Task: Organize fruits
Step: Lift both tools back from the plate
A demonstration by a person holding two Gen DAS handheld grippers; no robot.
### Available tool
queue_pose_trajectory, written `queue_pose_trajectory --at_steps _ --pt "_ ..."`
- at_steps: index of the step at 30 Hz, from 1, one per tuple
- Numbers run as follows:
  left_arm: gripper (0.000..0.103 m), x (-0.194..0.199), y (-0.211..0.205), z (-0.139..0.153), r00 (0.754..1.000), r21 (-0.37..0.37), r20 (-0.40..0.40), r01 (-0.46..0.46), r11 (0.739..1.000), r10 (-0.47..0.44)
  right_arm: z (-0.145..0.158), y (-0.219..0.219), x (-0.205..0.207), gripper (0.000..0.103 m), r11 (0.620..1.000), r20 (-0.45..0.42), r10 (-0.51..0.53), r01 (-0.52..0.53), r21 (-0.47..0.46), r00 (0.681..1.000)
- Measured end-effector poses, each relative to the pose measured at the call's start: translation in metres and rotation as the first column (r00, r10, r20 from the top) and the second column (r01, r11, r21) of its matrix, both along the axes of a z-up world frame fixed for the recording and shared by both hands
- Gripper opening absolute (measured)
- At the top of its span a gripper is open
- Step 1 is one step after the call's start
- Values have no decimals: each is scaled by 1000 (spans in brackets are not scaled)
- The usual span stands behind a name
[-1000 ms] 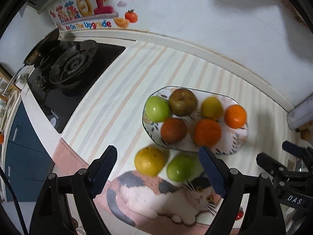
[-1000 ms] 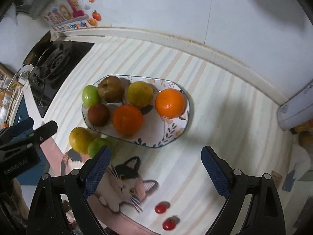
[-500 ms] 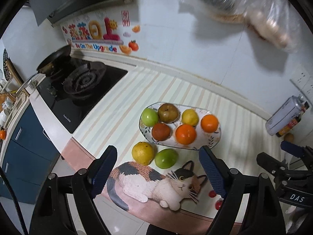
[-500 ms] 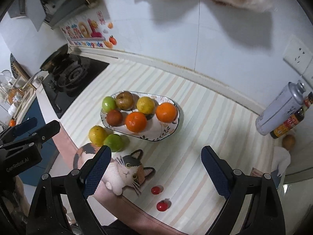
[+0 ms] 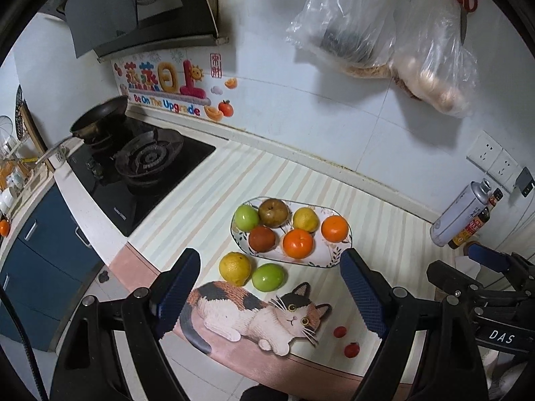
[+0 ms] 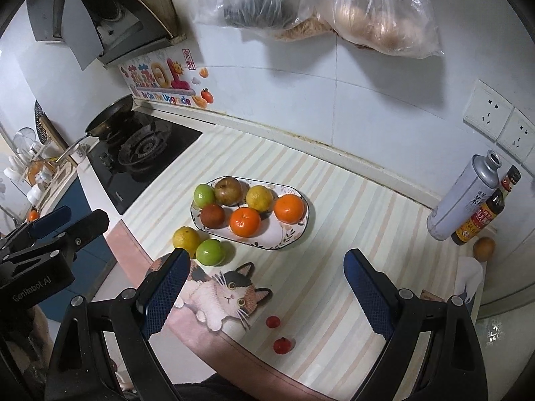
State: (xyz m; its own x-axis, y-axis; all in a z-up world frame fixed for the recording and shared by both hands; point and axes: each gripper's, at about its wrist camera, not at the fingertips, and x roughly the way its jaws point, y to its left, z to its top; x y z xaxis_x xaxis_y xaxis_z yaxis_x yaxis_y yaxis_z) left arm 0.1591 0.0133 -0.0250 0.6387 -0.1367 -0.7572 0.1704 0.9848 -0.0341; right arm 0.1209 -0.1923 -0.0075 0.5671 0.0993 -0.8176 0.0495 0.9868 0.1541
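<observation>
An oval patterned plate (image 5: 326,259) (image 6: 284,237) on the striped counter holds several fruits: a green apple (image 5: 246,218), a brown one, a yellow one, a dark red one and two oranges (image 6: 244,222). A yellow fruit (image 5: 234,268) (image 6: 185,239) and a green apple (image 5: 268,277) (image 6: 210,251) lie on the counter in front of the plate. Two small red tomatoes (image 5: 351,349) (image 6: 283,345) lie near the front edge. My left gripper (image 5: 271,295) and right gripper (image 6: 267,295) are both open, empty and held high, back from the counter.
A gas stove (image 5: 147,163) with a pan (image 6: 110,120) is at the left. A spray can (image 6: 463,197) and sauce bottles (image 6: 481,217) stand at the right by the wall. Plastic bags (image 5: 384,33) hang on the wall. A cat picture (image 5: 260,314) marks the counter's front.
Both grippers have pulled up and back from the plate, so the fruits look smaller and more of the kitchen shows. The fruits have not moved.
</observation>
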Motion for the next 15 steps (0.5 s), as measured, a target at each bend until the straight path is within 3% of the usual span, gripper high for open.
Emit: queue_pose_trajectory --at_steps 14,15 --pt "85 4 2 -13 999 -11 -49 15 1000 -15 -14 -1 13 98 999 -21 -42 42 19 999" --pt "89 7 3 -16 998 -6 -58 12 1000 -12 -16 0 16 98 999 -27 -44 44 25 999"
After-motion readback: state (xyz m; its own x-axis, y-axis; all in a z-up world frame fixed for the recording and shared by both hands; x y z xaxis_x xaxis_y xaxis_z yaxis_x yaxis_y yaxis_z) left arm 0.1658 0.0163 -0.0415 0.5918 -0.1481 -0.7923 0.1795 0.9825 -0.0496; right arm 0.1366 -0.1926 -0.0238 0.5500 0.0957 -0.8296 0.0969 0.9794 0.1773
